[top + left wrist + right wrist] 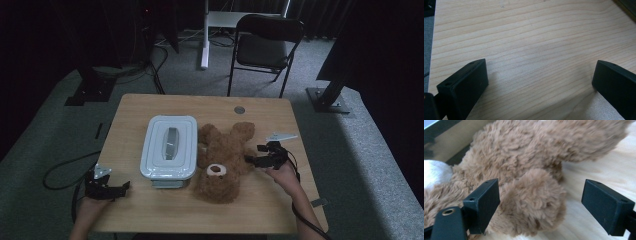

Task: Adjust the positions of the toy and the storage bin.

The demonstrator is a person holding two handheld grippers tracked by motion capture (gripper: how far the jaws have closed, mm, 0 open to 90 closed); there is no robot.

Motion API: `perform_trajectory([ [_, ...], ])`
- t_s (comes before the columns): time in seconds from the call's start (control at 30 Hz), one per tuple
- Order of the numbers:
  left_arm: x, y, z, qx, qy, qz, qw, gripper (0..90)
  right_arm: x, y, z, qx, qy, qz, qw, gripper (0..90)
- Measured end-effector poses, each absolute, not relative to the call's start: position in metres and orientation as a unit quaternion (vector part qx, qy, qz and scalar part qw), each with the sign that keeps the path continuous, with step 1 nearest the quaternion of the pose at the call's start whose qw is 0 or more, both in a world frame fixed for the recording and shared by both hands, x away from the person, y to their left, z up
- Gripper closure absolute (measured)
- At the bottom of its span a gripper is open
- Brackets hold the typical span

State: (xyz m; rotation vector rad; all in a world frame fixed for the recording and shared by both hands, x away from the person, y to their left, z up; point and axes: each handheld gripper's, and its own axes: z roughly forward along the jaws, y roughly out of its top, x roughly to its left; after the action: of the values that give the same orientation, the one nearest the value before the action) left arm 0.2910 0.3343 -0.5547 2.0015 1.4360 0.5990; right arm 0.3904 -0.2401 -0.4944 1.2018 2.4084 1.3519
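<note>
A brown teddy bear (223,160) lies on its back in the middle of the wooden table (270,202), its white muzzle toward the near edge. My right gripper (254,154) is open at the bear's right side, one furry paw (534,200) lying between its jaws. A white lidded box (169,146) with a grey handle on top stands just left of the bear. My left gripper (125,187) hovers open over bare wood (539,57) at the table's near left corner, with nothing between its jaws.
A grey three-cornered plate (281,136) lies on the table behind my right hand. A round grommet (239,109) sits near the far edge. A black folding chair (265,47) and stand legs are on the carpet beyond the table.
</note>
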Motion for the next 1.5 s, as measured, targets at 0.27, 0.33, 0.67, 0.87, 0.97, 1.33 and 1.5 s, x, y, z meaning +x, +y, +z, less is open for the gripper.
perform_trajectory([
  [0.27, 0.291, 0.334, -0.555, 0.753, 0.541, 0.225, 0.299, 1.1, 0.39, -0.241, -0.505, 0.38, 0.809, 0.448, 0.032, 28.2],
  [0.33, 0.291, 0.334, -0.555, 0.753, 0.541, 0.226, 0.299, 1.1, 0.389, -0.243, -0.505, 0.373, 0.808, 0.456, 0.018, 38.6],
  [0.67, 0.291, 0.334, -0.555, 0.752, 0.542, 0.226, 0.299, 1.1, 0.363, -0.245, -0.501, 0.35, 0.833, 0.427, 0.039, 73.6],
  [0.87, 0.291, 0.334, -0.555, 0.752, 0.542, 0.226, 0.299, 1.1, 0.334, -0.249, -0.504, 0.319, 0.837, 0.444, 0.002, 76.2],
  [0.97, 0.291, 0.334, -0.555, 0.752, 0.542, 0.226, 0.299, 1.1, 0.319, -0.247, -0.504, 0.305, 0.845, 0.439, -0.008, 76.2],
  [1.33, 0.292, 0.334, -0.555, 0.752, 0.543, 0.226, 0.297, 1.1, 0.306, -0.252, -0.488, 0.332, 0.823, 0.46, 0.019, 50.8],
  [1.5, 0.292, 0.334, -0.555, 0.751, 0.544, 0.226, 0.298, 1.1, 0.322, -0.251, -0.462, 0.343, 0.807, 0.477, 0.049, 40.3],
])
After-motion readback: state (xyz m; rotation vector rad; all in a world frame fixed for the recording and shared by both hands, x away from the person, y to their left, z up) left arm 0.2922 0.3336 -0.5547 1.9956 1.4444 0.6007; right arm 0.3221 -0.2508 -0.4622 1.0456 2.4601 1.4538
